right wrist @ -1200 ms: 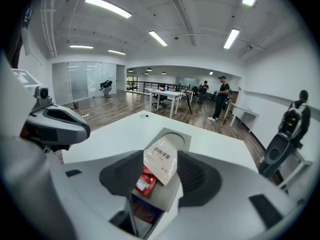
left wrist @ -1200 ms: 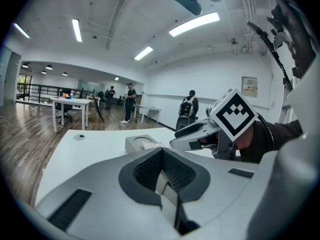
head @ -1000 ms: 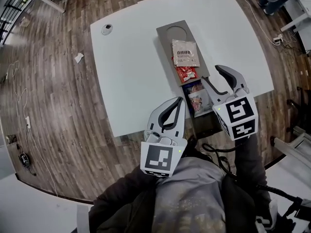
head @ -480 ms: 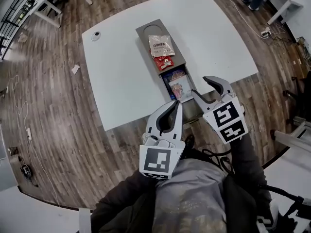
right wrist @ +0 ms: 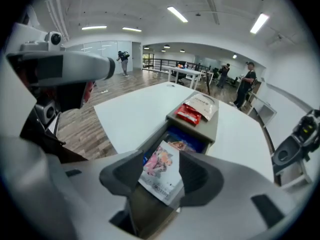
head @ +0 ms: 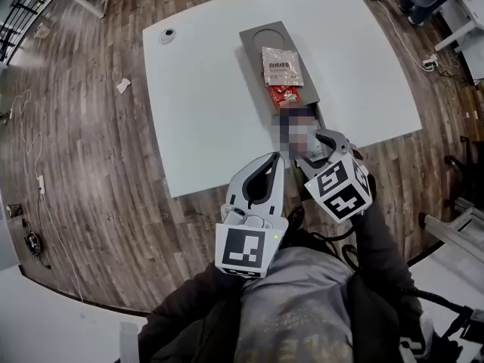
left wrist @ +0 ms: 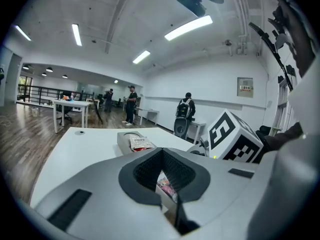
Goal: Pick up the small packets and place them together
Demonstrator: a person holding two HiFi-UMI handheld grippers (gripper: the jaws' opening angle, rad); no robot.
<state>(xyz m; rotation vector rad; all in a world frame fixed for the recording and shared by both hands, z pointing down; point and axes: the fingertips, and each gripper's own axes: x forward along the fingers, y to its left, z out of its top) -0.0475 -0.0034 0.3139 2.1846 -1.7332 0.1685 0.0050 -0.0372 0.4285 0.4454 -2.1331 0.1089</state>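
Head view: the right gripper hangs over the near end of the tray, nearer the packets than the left gripper. A white packet and a red packet lie farther up the tray.

Left gripper view: jaws together, empty.

Right gripper view: jaws wide apart astride the pictured packet. Its long axis runs between them, and it looks not yet gripped.

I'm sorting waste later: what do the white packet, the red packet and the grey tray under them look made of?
White packet: probably plastic film, soft sheen, sealed flat edges.
Red packet: glossy film, crinkled with highlights.
Grey tray: rigid, matte, flat-walled; plastic or painted board, unclear.
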